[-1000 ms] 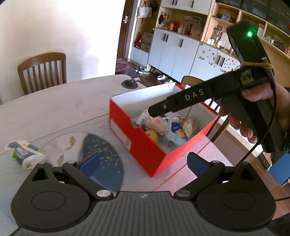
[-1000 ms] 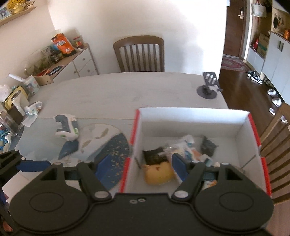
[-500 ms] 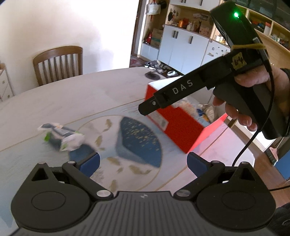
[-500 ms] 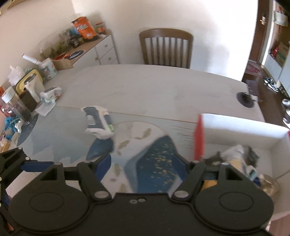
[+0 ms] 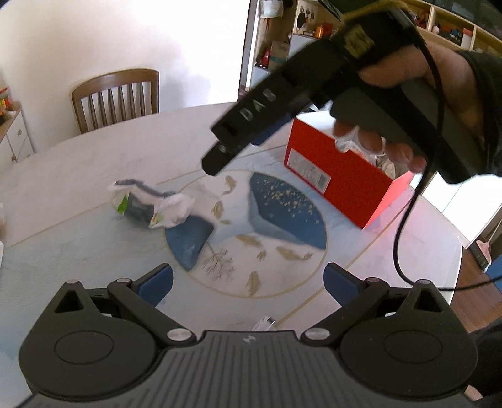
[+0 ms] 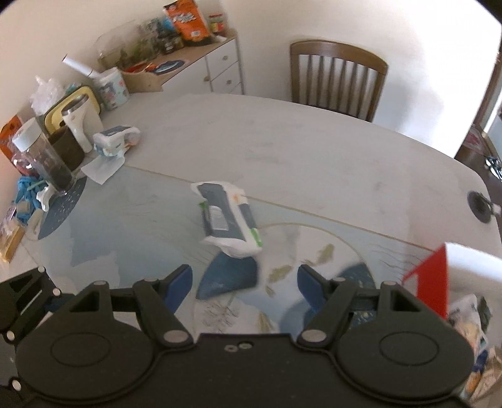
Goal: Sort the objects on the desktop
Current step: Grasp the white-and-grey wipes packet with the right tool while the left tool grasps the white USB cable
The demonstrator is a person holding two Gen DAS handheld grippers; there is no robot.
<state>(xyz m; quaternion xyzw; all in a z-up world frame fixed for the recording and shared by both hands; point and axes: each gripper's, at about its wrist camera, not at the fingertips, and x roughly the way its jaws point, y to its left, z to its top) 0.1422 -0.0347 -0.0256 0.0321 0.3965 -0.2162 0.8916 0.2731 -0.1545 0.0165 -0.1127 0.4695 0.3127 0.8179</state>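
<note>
Pale tabletop (image 6: pixel 313 147) with a blue fish-patterned mat (image 5: pixel 282 216) fills both views, a wooden chair (image 6: pixel 337 78) behind it. Your left gripper (image 5: pixel 248 282) is spread wide over the mat, holding nothing. Your right gripper (image 6: pixel 244 281) is wide too, empty, pointing at the white-and-blue wipes pack (image 6: pixel 227 216) lying just ahead on the mat. To its right, well apart, stands the red box (image 5: pixel 339 169) with sorted items inside.

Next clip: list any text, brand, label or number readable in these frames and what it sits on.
"DAS": on the right tongs, along the black arm, blurred but legible.
White label on the red box: too blurred to read.
Tissue pack label: unreadable.
Orange snack bag on the sideboard: too small to read.
</note>
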